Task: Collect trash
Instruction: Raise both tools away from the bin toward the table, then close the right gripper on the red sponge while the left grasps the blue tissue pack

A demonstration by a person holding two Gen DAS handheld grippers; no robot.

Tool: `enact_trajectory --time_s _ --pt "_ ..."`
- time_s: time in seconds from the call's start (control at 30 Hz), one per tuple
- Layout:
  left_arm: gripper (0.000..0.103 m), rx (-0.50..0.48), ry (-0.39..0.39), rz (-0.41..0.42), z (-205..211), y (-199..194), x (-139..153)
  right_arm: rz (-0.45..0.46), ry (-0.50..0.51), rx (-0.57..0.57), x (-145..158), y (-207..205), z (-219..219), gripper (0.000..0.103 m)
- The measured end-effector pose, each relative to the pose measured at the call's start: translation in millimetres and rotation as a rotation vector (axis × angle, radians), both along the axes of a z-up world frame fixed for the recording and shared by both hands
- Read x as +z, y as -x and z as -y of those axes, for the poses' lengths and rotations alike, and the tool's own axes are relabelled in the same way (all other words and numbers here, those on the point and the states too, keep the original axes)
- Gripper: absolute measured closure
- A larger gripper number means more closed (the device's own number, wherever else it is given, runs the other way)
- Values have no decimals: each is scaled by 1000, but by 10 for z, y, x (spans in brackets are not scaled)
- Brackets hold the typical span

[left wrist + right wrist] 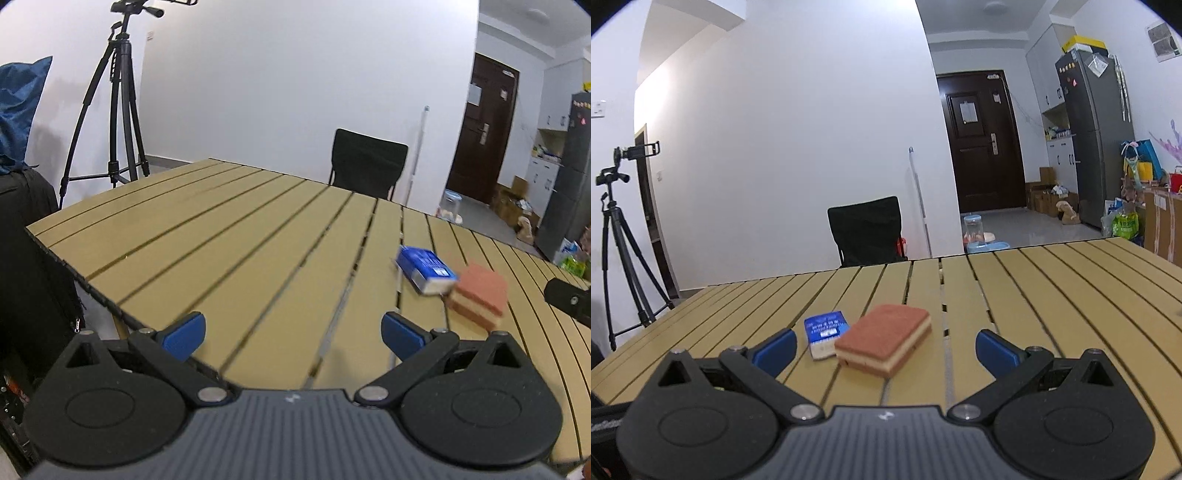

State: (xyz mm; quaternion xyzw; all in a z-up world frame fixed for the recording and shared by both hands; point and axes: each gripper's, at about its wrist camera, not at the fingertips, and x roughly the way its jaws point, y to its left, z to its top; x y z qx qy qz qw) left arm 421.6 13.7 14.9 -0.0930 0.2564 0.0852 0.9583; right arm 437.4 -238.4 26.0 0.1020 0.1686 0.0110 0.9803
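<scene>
Both tongs gape empty. The sponge (884, 339) lies just ahead of the right tongs (884, 352), touching, it seems, the blue packet (825, 332) at its left.

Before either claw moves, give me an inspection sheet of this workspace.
Surface: slatted tan table, gaps between slats.
Job's things: blue packet and a layered sponge lie side by side, touching or nearly so.
Clutter: nothing else seen on the table.
Grippers: left claw open, empty, aimed left of the items; right claw open, empty, facing the sponge.
Cables: nothing seen.
Surroundings: black chair behind the table, tripod, dark door, fridge, boxes and bags on the floor.
</scene>
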Motion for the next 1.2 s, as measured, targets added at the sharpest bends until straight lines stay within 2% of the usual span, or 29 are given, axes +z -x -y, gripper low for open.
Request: enact_trajectory --time_s 0.17,0.4,0.67,0.83,1.0,1.2 --pt "0 29 -13 0 -83 -327 -5 -64 34 -23 10 -539 -182 0" --pt "0 49 -4 -18 -150 -754 -149 -206 30 0 -245 -1232 -311 0" --pt "0 54 -4 -41 -189 -934 -340 -358 62 -62 -480 -1735 -439 0" --pt "0 52 -15 -49 -169 -933 -386 -347 54 -92 -511 -1780 -430 1" --pt "0 46 -13 -49 -141 -923 -368 -315 25 -91 -521 -1687 -332 18" --pt "0 37 8 -40 -112 -916 -312 -278 -56 -95 -543 -1579 -161 21"
